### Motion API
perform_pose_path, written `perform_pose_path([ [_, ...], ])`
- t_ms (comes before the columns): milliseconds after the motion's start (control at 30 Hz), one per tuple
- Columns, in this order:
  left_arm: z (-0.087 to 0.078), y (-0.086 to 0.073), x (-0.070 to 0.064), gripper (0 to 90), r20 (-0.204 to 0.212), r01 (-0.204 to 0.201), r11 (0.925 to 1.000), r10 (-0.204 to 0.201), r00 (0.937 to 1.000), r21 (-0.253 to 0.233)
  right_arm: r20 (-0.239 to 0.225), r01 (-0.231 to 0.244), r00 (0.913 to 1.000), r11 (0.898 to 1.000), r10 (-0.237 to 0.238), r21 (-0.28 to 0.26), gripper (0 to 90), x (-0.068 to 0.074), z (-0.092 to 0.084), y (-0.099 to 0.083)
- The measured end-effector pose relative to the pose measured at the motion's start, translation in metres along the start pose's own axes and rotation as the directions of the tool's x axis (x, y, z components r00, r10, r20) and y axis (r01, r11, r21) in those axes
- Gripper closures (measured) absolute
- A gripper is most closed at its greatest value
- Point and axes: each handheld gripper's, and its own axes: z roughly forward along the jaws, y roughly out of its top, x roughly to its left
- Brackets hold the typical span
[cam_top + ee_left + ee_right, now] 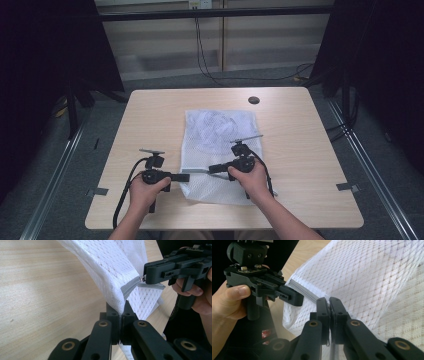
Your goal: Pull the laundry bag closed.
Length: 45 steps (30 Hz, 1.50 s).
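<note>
With the left gripper (121, 307) clamping the mesh laundry bag (218, 135), the right gripper (329, 300), pinching the zipper pull (142, 278), should draw steadily along the taut zipper (130, 286).

Left gripper (184, 177), lower left of the high view: black plastic body with pistol-style handle, grey three-cornered plate on top, thick black cable looping off the near table edge. Right gripper (214, 169), lower centre: same black build, grey plate, black cable running back beside the wrist. Close up, each has two flat black link arms with brass-coloured pivot bushings and small recessed screws. Left hand (145, 190) and right hand (254, 181): bare forearms, no sleeves.
</note>
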Motion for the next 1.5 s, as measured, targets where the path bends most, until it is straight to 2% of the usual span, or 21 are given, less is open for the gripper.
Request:
perform_pose_path([
  [67, 0.0, 0.0, -0.001, 88.7, 0.0, 0.015, 0.9999, -0.015, 0.9999, -0.007, -0.007, 0.002, 1.0, 1.0, -0.002, -0.001, 86.7, 0.0, -0.001, 0.0],
  [100, -0.001, 0.0, 0.0, 88.7, -0.007, 0.002, 1.0, -0.002, 1.0, -0.002, -0.007, 0.003, 1.0, 1.0, -0.003, 0.001, 86.7, 0.0, -0.001, 0.0],
  [167, -0.003, -0.001, 0.001, 88.7, 0.0, 0.015, 0.9999, -0.015, 0.9999, -0.003, 0.0, 0.004, 1.0, 1.0, -0.004, 0.005, 86.7, -0.001, -0.002, 0.0],
  [267, -0.004, -0.001, 0.001, 88.7, -0.004, 0.001, 1.0, -0.001, 1.0, -0.006, 0.001, -0.006, 1.0, 1.0, 0.006, 0.002, 86.7, -0.003, -0.005, -0.001],
  [333, -0.003, -0.001, 0.0, 88.7, 0.002, 0.025, 0.9996, -0.025, 0.9997, -0.011, -0.007, -0.007, 1.0, 1.0, 0.007, 0.0, 86.7, -0.005, -0.006, -0.002],
  [467, -0.004, -0.001, 0.001, 88.7, -0.008, 0.005, 1.0, -0.005, 1.0, -0.003, -0.011, -0.005, 0.9999, 1.0, 0.005, 0.004, 86.7, -0.005, -0.005, -0.002],
  [567, -0.004, -0.001, 0.001, 88.7, -0.008, 0.015, 0.9998, -0.015, 0.9999, -0.01, -0.012, -0.004, 0.9999, 1.0, 0.004, 0.005, 86.7, -0.005, -0.005, -0.002],
  [667, -0.004, -0.001, 0.001, 88.6, -0.009, 0.01, 0.9999, -0.01, 0.9999, -0.005, -0.001, -0.001, 1.0, 1.0, 0.001, 0.009, 86.7, -0.005, -0.005, -0.002],
  [867, -0.004, -0.002, 0.002, 88.7, -0.009, 0.009, 0.9999, -0.009, 0.9999, -0.006, -0.01, -0.006, 0.9999, 1.0, 0.006, 0.007, 86.7, -0.007, -0.007, -0.002],
  [900, -0.004, -0.002, 0.002, 88.6, -0.009, 0.011, 0.9999, -0.011, 0.9999, -0.009, -0.01, -0.003, 0.9999, 1.0, 0.003, 0.008, 86.7, -0.007, -0.007, -0.002],
  [933, -0.003, -0.003, 0.001, 88.7, -0.004, 0.031, 0.9993, -0.031, 0.9995, -0.019, -0.008, -0.004, 1.0, 1.0, 0.004, 0.01, 86.7, -0.007, -0.007, -0.003],
  [1000, -0.003, -0.004, 0.003, 88.6, -0.002, 0.02, 0.9998, -0.02, 0.9998, -0.007, -0.01, -0.008, 0.9999, 1.0, 0.008, 0.009, 86.7, -0.007, -0.008, -0.003],
  [1033, -0.002, -0.004, 0.001, 88.7, -0.001, 0.041, 0.9989, -0.041, 0.9991, -0.021, -0.009, -0.007, 0.9999, 1.0, 0.007, 0.008, 86.7, -0.007, -0.008, -0.003],
  [1100, -0.004, -0.004, 0.004, 88.6, -0.001, 0.036, 0.9992, -0.036, 0.9994, -0.019, 0.004, 0.0, 1.0, 1.0, 0.0, 0.01, 86.7, -0.007, -0.009, -0.004],
  [1167, -0.003, -0.005, 0.003, 88.6, 0.007, 0.043, 0.9987, -0.043, 0.9991, -0.027, -0.004, -0.011, 0.9999, 1.0, 0.011, 0.005, 86.7, -0.009, -0.01, -0.004],
  [1233, -0.004, -0.005, 0.003, 88.6, -0.001, 0.019, 0.9995, -0.019, 0.9998, -0.026, -0.001, -0.004, 1.0, 1.0, 0.004, 0.005, 86.7, -0.009, -0.011, -0.004],
  [1333, -0.004, -0.005, 0.003, 88.6, -0.003, 0.012, 0.9998, -0.012, 0.9999, -0.013, 0.002, -0.004, 1.0, 1.0, 0.004, 0.007, 86.7, -0.009, -0.011, -0.004],
  [1367, -0.003, -0.005, 0.002, 88.6, 0.0, 0.034, 0.9991, -0.034, 0.9994, -0.026, 0.002, -0.004, 1.0, 1.0, 0.004, 0.005, 86.7, -0.009, -0.011, -0.005],
  [1433, -0.002, -0.005, 0.002, 88.6, 0.005, 0.038, 0.999, -0.038, 0.9993, -0.023, 0.001, -0.002, 1.0, 1.0, 0.002, 0.008, 86.8, -0.009, -0.011, -0.005],
  [1500, -0.003, -0.005, 0.004, 88.6, -0.001, 0.014, 0.9998, -0.014, 0.9999, -0.011, 0.001, -0.008, 1.0, 1.0, 0.008, 0.009, 86.7, -0.009, -0.012, -0.005],
])
